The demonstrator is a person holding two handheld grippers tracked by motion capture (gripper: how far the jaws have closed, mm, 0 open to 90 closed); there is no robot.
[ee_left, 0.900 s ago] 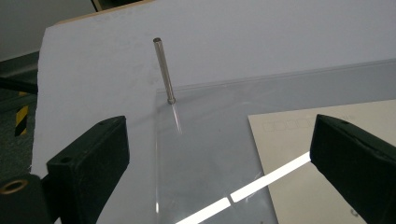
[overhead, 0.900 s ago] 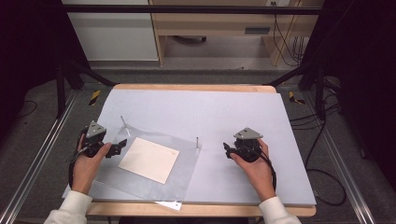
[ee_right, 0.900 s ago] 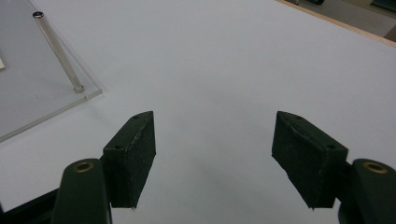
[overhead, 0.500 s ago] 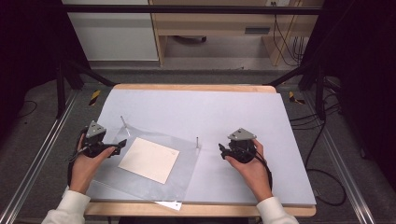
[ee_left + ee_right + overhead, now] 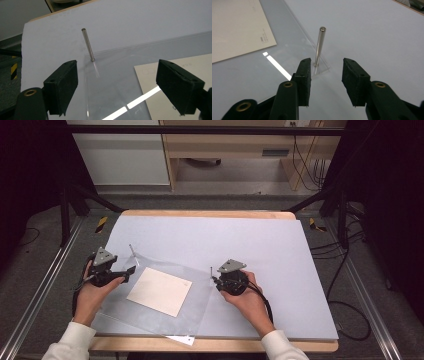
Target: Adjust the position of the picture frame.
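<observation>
A clear plastic sheet (image 5: 200, 300) lies on the pale mat, with a cream paper (image 5: 160, 291) lying flat at its middle. Thin metal pins stand upright at two of its corners: a left pin (image 5: 132, 251) and a right pin (image 5: 211, 270). My left gripper (image 5: 127, 272) stands open wide just before the left pin (image 5: 88, 45), over the sheet's edge (image 5: 112, 75) and the paper's corner (image 5: 147, 82). My right gripper (image 5: 325, 80) is open, its jaws low over the sheet corner, with the right pin (image 5: 320, 46) standing just beyond the gap, close to the left jaw.
The pale mat (image 5: 250, 240) covers a wooden table, bare to the right and back of the sheet. A small white tag (image 5: 182, 339) pokes out at the front edge. Metal frame rails and cables run along both sides.
My right hand has moved left across the mat, up to the right pin at the sheet's corner. The left hand has stayed about where it was.
</observation>
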